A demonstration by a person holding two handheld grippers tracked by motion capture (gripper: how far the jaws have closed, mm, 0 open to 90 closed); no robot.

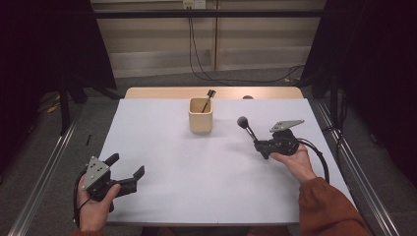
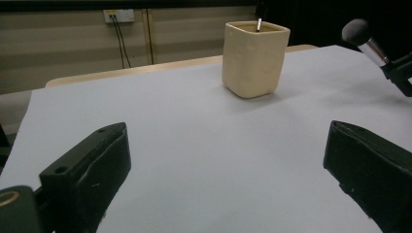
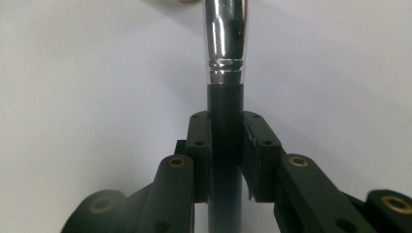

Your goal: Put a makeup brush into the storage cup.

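The table [image 1: 162, 167] has a pale grey-white top, with a strip of light wood showing along its far edge. A cream square cup [image 1: 200, 116] stands upright on it near the far middle, well apart from every edge.

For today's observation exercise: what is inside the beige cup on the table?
A thin dark-tipped stick leans inside the beige cup, poking above its rim. Its lower end and the cup's bottom are hidden by the walls.

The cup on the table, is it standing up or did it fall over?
Standing up. The cup sits flat on the table with its opening facing up, and a thin brush pokes out of the top.
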